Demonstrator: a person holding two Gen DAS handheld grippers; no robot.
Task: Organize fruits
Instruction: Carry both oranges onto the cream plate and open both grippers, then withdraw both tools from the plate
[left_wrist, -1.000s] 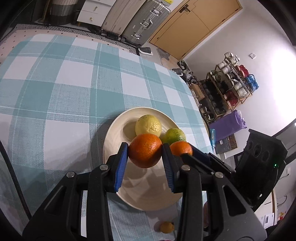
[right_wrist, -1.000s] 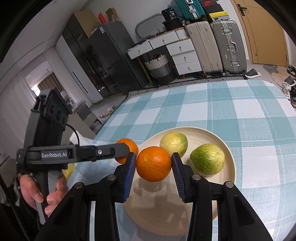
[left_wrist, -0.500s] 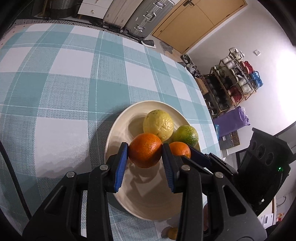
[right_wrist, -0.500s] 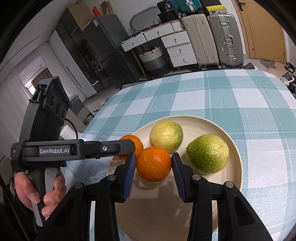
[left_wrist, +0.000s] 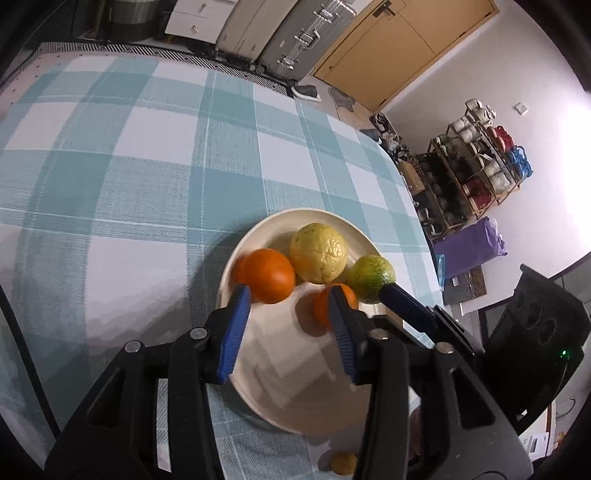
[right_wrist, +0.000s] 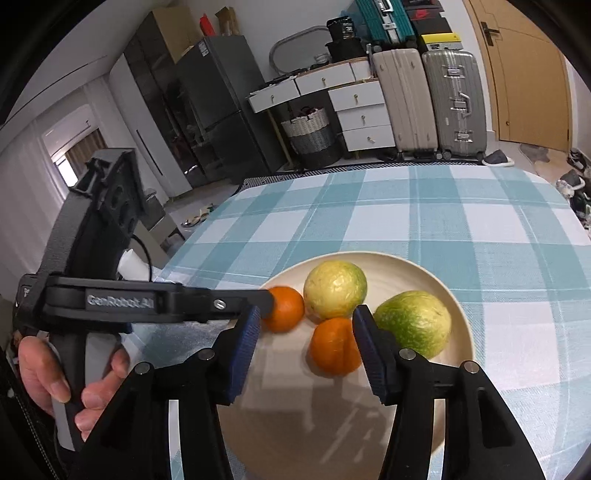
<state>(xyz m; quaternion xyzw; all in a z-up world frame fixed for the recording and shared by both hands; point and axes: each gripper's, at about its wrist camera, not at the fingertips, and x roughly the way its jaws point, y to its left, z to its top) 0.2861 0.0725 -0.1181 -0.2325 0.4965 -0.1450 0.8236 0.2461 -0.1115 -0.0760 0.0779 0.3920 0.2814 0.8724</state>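
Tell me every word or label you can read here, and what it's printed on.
"GenRobot.AI", slightly blurred, on the side of the left claw, seen from the right wrist view.
Boxes stacked on the suitcases carry markings too small to read.
Nothing else readable in either view.

A teal-and-white checked tablecloth (right_wrist: 461, 218) covers the table. Beyond its far edge, at twelve o'clock in the right wrist view, two hard suitcases (right_wrist: 424, 99) stand upright beside white drawers (right_wrist: 362, 110). A woven basket (right_wrist: 308, 129) sits at eleven o'clock, next to a dark fridge (right_wrist: 218, 110). A wooden door (right_wrist: 528, 70) stands at one o'clock.
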